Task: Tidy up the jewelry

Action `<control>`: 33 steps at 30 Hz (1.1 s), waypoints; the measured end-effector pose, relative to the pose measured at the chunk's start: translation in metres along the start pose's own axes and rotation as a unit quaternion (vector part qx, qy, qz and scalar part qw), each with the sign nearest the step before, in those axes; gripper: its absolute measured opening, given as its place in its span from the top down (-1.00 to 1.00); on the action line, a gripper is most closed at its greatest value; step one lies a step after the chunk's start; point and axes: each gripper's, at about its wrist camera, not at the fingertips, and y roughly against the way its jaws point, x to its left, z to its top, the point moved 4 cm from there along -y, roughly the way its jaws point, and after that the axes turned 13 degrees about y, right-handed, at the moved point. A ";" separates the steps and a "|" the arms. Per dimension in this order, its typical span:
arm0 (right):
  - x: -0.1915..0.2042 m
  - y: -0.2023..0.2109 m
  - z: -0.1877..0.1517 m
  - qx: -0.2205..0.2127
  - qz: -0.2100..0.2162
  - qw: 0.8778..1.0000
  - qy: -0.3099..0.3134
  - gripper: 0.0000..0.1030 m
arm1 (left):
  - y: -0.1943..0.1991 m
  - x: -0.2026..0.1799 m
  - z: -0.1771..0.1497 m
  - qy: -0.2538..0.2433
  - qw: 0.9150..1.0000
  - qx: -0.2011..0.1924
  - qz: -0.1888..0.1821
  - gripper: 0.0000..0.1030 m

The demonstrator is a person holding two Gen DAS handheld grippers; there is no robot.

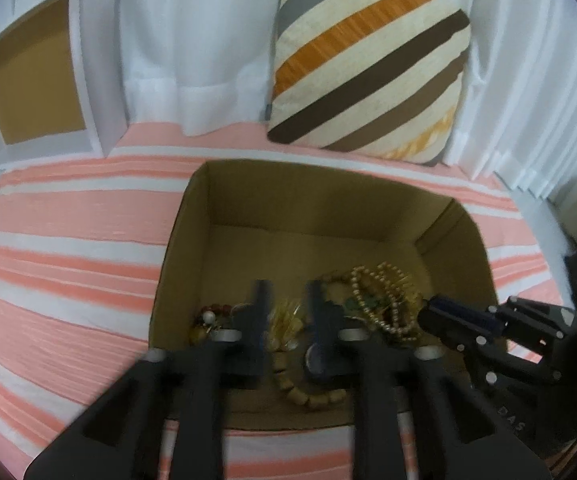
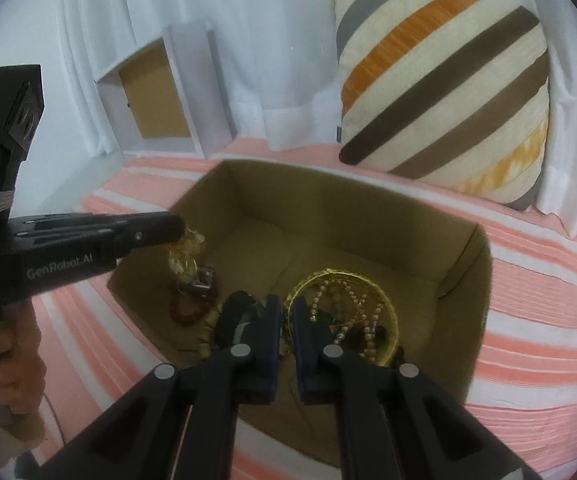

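a: what is being shown in the middle of both frames?

b: one open cardboard box (image 1: 454, 240), brown, matte and rectangular, is being seen on a bedspread (image 1: 68, 248) ribbed in salmon and white stripes. the jewelry is lying inside it, toward the lower part of each frame.

a: which pieces are being made out?

b: in the right wrist view, one rigid gold bangle (image 2: 386, 300), round and shiny, is being seen with a pale beaded strand (image 2: 362, 304) tangled across it. one dark red beaded bracelet (image 2: 186, 310) is lying at centre left. in the left wrist view, a string of blocky tan beads (image 1: 308, 398) is curling along the box floor at lower centre.

a: and the fingers?

b: the left gripper (image 1: 286, 308) is being held with its fingers apart, about halfway; a glossy yellow translucent piece (image 1: 284, 322) is showing between them, but whether it is being touched cannot be told. the right gripper (image 2: 286, 310) is being held nearly closed, a slim gap left; the bangle's edge is lying just beyond its tips, and a grip on it cannot be confirmed.

a: anything in the background?

b: one plump cushion (image 2: 444, 92), diagonally striped in cream, orange, brown and grey, is leaning at upper right against white pleated curtains (image 2: 256, 40). one white box lid (image 1: 36, 76) with a brown inside is standing at upper left.
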 end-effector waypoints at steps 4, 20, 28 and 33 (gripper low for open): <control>-0.010 0.003 0.001 -0.014 -0.018 0.999 -0.024 -0.24 | 0.007 0.007 0.000 -0.001 0.999 -0.034 0.025 -0.83; -0.017 0.049 -0.002 -0.043 -0.076 0.996 -0.034 -0.27 | 0.039 -0.017 -0.011 -0.067 0.985 -0.109 0.116 -0.99; -0.017 0.055 -0.005 -0.044 -0.083 0.995 -0.037 -0.27 | 0.054 -0.018 -0.010 -0.052 0.982 -0.131 0.123 -0.99; -0.018 0.056 -0.007 -0.041 -0.092 0.994 -0.038 -0.28 | 0.059 -0.018 -0.009 -0.045 0.981 -0.133 0.134 -0.99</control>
